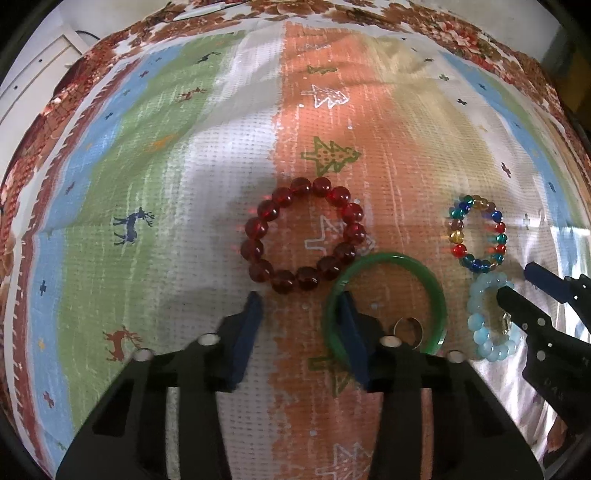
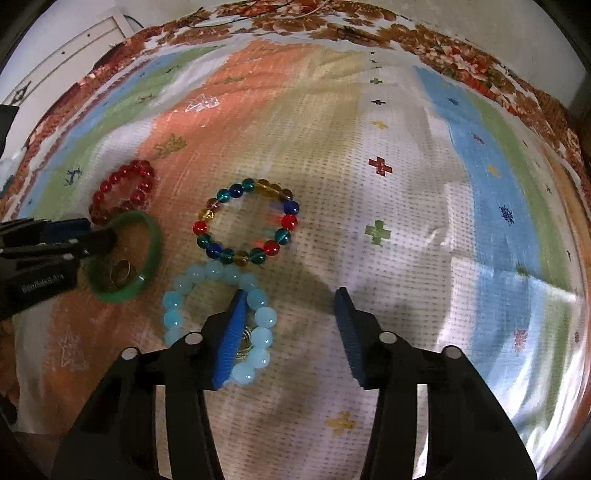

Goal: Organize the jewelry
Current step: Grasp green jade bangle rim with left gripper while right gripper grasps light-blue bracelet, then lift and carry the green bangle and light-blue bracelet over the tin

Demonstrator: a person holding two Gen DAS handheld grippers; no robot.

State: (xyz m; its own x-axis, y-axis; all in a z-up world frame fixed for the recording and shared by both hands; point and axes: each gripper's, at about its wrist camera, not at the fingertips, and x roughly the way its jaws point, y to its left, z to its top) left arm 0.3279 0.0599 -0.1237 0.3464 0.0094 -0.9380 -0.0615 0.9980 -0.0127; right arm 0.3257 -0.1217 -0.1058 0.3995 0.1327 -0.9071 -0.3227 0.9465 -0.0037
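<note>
Several pieces of jewelry lie on a striped cloth (image 1: 177, 229). A dark red bead bracelet (image 1: 255, 225) (image 2: 107, 186) touches a green bangle (image 1: 436, 295) (image 2: 155, 240), which has a gold ring (image 1: 408, 328) (image 2: 122, 271) inside it. My left gripper (image 1: 300, 297) (image 2: 96, 234) points down, open, with one finger inside the bangle and its rim loose between the pads. A multicoloured bead bracelet (image 1: 458, 251) (image 2: 289, 221) lies beside a light blue bead bracelet (image 1: 480, 295) (image 2: 171, 299). My right gripper (image 2: 291, 291) (image 1: 517, 280) is open, with one finger inside the blue bracelet next to a small gold piece (image 2: 245, 343).
The cloth (image 2: 406, 221) lies over a floral sheet (image 1: 461, 33) (image 2: 461, 62) that borders it at the far edge. A white cabinet (image 1: 33, 74) (image 2: 74, 48) stands beyond the far left corner. Bare cloth stretches right of the right gripper and left of the red bracelet.
</note>
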